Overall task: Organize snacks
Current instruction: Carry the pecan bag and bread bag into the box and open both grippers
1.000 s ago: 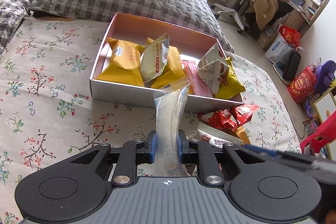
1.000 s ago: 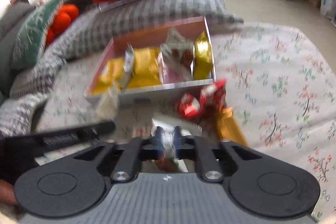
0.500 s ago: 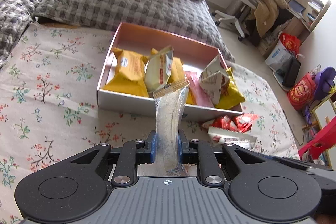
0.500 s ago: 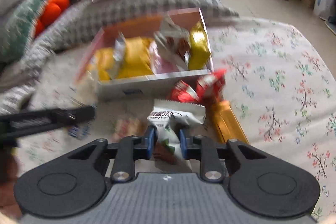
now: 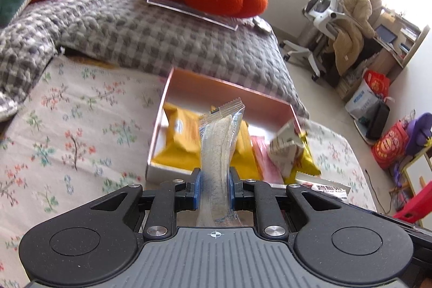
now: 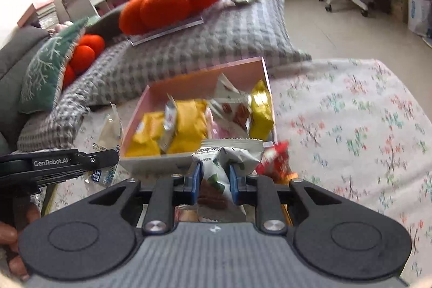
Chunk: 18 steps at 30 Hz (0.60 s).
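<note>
Both tongs loaded, short of the pink snack box (image 5: pixel 232 92).
We see left tongs (image 5: pixel 214 186) clamped on clear rice-cracker packet (image 5: pixel 217 142), right tongs (image 6: pixel 214 181) pinching white nut packet (image 6: pixel 224 155); light, crinkly, crushable: grip mid-body.

So the whole setup sits on a low surface with a floral cloth (image 5: pixel 81 142) over it, white with little red and green sprigs. A pink box (image 5: pixel 216 91) sits right on the cloth, near the checked grey blanket (image 5: pixel 162 39) at the back edge. Just in front of the box, a red packet (image 6: pixel 278 161) lies on the cloth. The cloth to the right of the box is bare in the right wrist view.
</note>
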Tool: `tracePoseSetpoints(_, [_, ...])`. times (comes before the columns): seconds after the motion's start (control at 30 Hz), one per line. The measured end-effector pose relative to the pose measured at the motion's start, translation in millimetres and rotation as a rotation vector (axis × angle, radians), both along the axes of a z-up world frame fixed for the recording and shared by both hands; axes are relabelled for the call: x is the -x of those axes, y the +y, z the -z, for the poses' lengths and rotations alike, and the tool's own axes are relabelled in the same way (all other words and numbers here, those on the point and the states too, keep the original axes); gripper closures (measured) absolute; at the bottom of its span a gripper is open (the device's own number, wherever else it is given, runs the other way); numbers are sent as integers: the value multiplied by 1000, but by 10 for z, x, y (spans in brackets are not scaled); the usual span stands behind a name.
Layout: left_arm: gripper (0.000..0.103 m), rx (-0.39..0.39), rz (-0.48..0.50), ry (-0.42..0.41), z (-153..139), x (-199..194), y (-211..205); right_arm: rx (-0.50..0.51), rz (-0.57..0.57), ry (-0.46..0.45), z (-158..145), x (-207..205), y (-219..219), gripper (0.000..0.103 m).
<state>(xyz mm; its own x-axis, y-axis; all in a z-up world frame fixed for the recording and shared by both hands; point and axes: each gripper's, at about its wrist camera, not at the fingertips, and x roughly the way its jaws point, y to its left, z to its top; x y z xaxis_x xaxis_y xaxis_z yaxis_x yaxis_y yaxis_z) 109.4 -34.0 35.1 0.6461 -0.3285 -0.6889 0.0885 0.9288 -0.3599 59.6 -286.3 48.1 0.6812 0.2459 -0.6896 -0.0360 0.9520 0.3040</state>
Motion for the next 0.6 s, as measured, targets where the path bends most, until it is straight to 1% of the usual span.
tracePoseSetpoints(0.1, [86, 5, -9, 5, 43, -138, 31, 5, -14, -25, -13, -136, 25, 83])
tracePoseSetpoints(0.23, [86, 20, 3, 20, 162, -352, 44, -10, -52, -31, 23, -361, 82, 83])
tracePoseSetpoints(0.4, [86, 38, 22, 53, 374, -542, 31, -4, -95, -10, 162, -574, 198, 83])
tracePoseSetpoints(0.5, [86, 33, 23, 39, 436, -608, 31, 18, -110, -5, 220, -663, 264, 85])
tracePoseSetpoints(0.6, [86, 33, 26, 20, 440, -648, 9, 30, -111, 1, 284, -735, 292, 86])
